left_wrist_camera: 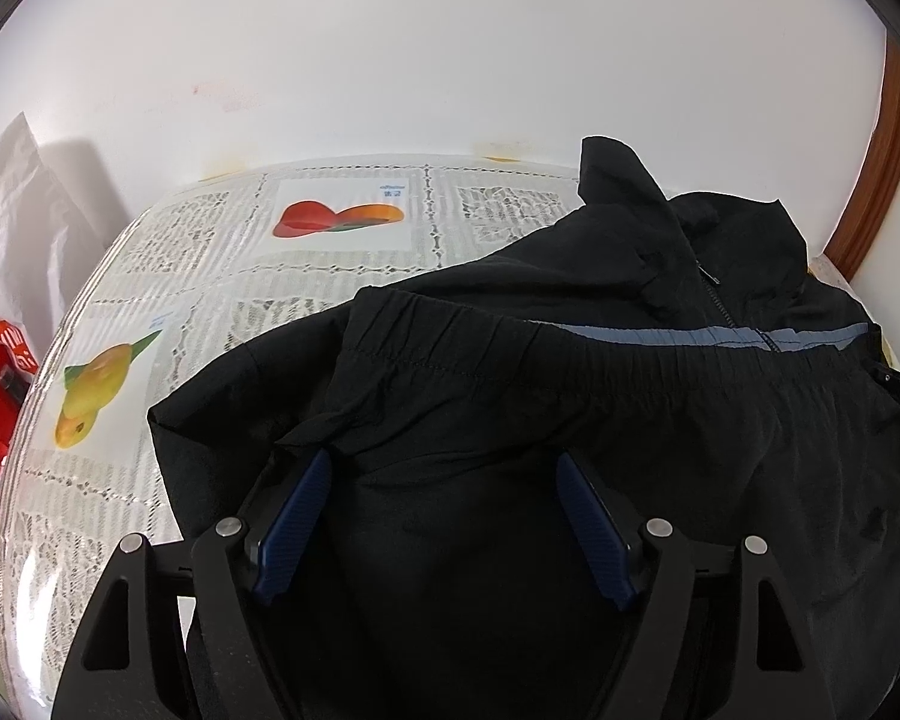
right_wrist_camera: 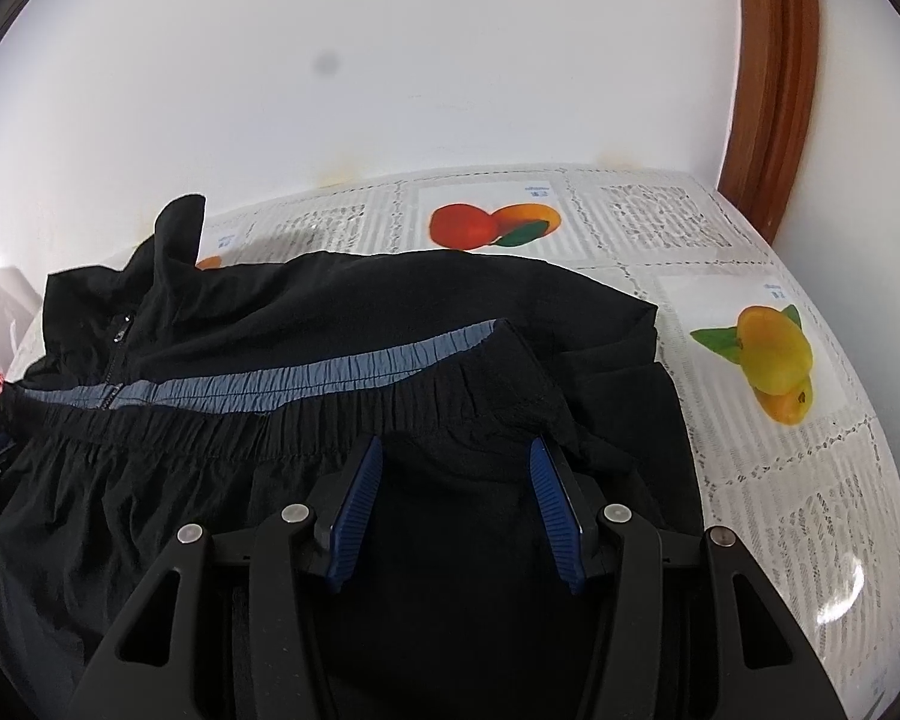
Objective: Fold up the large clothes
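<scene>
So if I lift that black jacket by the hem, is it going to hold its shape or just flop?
Probably flop: the black jacket lies in soft wrinkles, and its gathered hem bunches rather than lying flat. The thin, faintly shiny cloth looks light and perhaps slippery against the blue pads. Both grippers stand open, so nothing is pinched.

fruit-print tablecloth [right_wrist_camera: 780,480], white wall [left_wrist_camera: 390,60], red packaging [left_wrist_camera: 0,384]
</scene>
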{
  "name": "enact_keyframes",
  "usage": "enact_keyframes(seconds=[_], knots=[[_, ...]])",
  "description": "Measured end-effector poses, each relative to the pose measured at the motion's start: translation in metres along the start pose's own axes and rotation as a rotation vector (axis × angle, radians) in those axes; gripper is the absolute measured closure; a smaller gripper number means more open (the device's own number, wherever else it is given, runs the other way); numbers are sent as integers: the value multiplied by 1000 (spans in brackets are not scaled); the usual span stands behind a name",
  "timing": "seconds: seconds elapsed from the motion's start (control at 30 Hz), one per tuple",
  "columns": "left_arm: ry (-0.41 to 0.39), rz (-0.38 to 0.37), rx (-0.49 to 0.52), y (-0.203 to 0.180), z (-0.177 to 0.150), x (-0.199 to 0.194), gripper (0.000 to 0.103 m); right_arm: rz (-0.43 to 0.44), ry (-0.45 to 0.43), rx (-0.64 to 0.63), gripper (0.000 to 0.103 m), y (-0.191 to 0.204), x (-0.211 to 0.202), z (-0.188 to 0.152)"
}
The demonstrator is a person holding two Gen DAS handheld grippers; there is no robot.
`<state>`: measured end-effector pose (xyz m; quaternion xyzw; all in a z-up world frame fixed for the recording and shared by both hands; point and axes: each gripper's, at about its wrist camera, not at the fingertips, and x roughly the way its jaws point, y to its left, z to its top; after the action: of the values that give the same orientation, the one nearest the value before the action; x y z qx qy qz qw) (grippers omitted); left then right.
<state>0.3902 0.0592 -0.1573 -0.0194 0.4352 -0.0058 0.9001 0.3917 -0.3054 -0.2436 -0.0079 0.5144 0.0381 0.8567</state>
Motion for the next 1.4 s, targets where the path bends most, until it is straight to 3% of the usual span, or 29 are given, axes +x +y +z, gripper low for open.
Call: enact_keyframes(seconds=[0.27, 0.47, 0.63, 0.73, 0.83, 1.0, 1.1, 1.2, 1.4], knots=[[-9, -27, -11, -3, 1, 2, 27, 58, -11, 56, 53, -21, -5, 0], [-19, -21, -7, -5, 0, -1, 27, 144, -113, 47, 47, -19, -31, -6], [-32, -20, -12, -4, -2, -6, 27, 97, -144, -4, 47, 5, -52, -6], [-46, -11, -5, -6, -3, -12, 26, 75, -149, -68, 47, 43, -68, -9], [-76, -9, 2, -8, -3, -25, 25, 103, -112, -123, 47, 81, -67, -11], [-109, -79, -46, -1, 0, -56, 25, 152, -31, -182, 47, 148, -51, -22], [-112, -90, -53, 4, -11, -79, 25, 106, 39, -197, 47, 173, -34, -31], [-86, -75, -41, 13, -29, -101, 25, 43, 99, -210, 48, 179, -25, -48], [-55, 9, -35, 51, -75, -135, 25, 21, 80, -217, 48, 170, -68, -93]])
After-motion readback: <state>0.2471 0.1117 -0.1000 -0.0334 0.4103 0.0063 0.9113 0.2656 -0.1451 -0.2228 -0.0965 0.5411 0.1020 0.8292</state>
